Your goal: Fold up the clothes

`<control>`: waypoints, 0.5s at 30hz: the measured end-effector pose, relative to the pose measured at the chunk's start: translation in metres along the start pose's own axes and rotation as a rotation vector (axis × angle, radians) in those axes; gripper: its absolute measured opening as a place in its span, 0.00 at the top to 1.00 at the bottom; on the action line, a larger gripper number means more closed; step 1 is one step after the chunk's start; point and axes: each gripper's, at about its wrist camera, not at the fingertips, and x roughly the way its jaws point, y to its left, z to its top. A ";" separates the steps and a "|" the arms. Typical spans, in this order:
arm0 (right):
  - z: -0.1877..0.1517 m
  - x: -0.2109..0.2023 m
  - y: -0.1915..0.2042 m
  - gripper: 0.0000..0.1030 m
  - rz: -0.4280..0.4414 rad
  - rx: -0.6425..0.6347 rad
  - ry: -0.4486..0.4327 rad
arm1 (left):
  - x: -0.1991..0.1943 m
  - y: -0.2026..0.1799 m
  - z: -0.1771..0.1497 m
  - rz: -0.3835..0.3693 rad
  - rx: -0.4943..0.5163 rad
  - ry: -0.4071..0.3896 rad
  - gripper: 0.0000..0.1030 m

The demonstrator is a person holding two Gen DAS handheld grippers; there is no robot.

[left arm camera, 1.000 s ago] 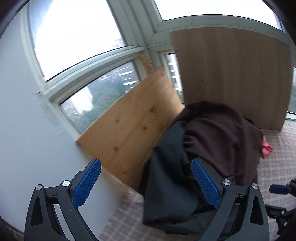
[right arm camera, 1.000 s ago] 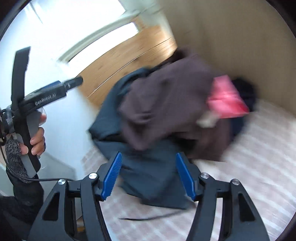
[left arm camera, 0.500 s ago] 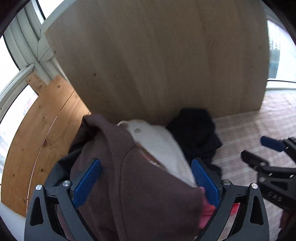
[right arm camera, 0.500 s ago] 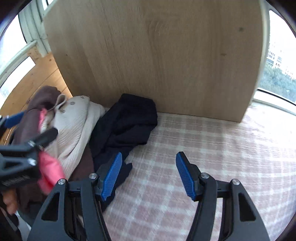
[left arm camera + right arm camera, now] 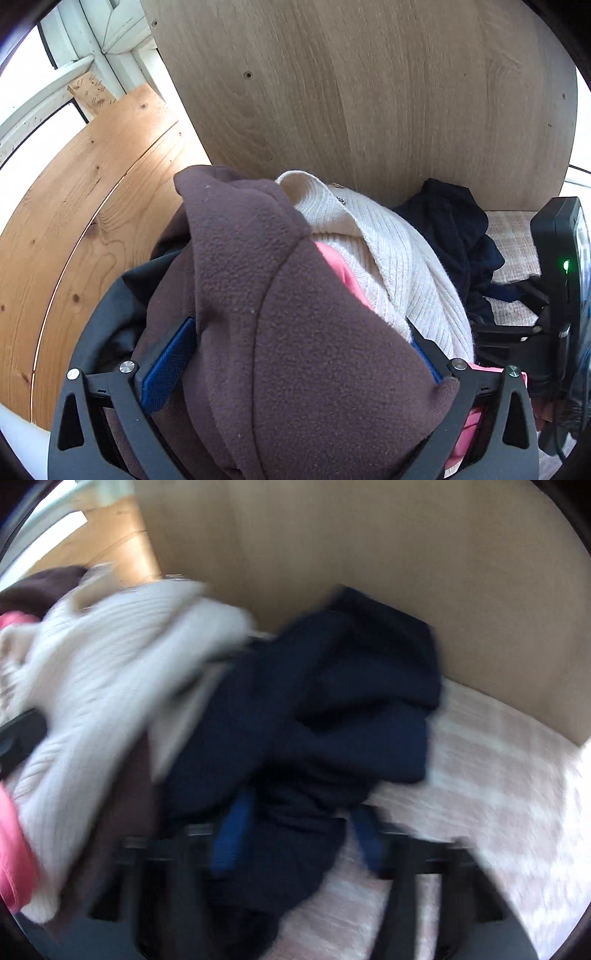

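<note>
- Since half a sec ago both grippers have pushed in on the clothes pile: left gripper (image 5: 295, 354) was short of the brown fleece (image 5: 291, 332) with the pile lower in view, now the fleece fills the gap between its fingers; right gripper (image 5: 295, 834) had bare checked cloth between its fingers, now navy fabric lies there.
- Left gripper: jaws wide, blue pads on either side of the fleece bulk (left pad (image 5: 166, 365) clear to see, right one mostly hidden by fabric). Fleece sits between them, touching the left pad, but a firm pinch isn't shown.
- Right gripper: view badly blurred. Fingers spread fairly wide, navy garment (image 5: 325, 709) draped across the gap and over the left finger. Can't tell if anything is clamped.
- Pile, from left wrist cam: brown fleece in front and on top, cream ribbed knit (image 5: 402, 266) just behind and right of it, pink piece (image 5: 343, 277) showing between the two and again low right, dark grey-black garment (image 5: 122, 306) under the fleece on the left, navy garment (image 5: 454, 229) at the back right.
- All of it rests on a pink-and-white checked cloth (image 5: 509, 775), pushed up against an upright pale wood board (image 5: 369, 92); a second, orange-toned pine board (image 5: 85, 206) leans at the left, window frame (image 5: 92, 51) behind.
- Right gripper's black body with a green light (image 5: 565, 265) shows at the right edge of the left cam.
</note>
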 end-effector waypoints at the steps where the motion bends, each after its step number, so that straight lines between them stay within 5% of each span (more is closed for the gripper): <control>1: 0.002 -0.009 0.000 0.84 0.018 -0.003 -0.018 | -0.002 0.001 0.001 -0.002 -0.003 0.001 0.00; 10: 0.020 -0.094 0.007 0.89 0.148 -0.039 -0.182 | -0.045 0.023 -0.010 0.031 -0.012 -0.056 0.01; 13: 0.021 -0.143 0.024 0.94 0.120 -0.099 -0.296 | -0.069 0.033 -0.014 0.042 -0.031 -0.091 0.01; 15: 0.026 -0.200 0.036 1.00 0.129 -0.102 -0.463 | -0.086 0.040 -0.017 0.055 -0.042 -0.119 0.01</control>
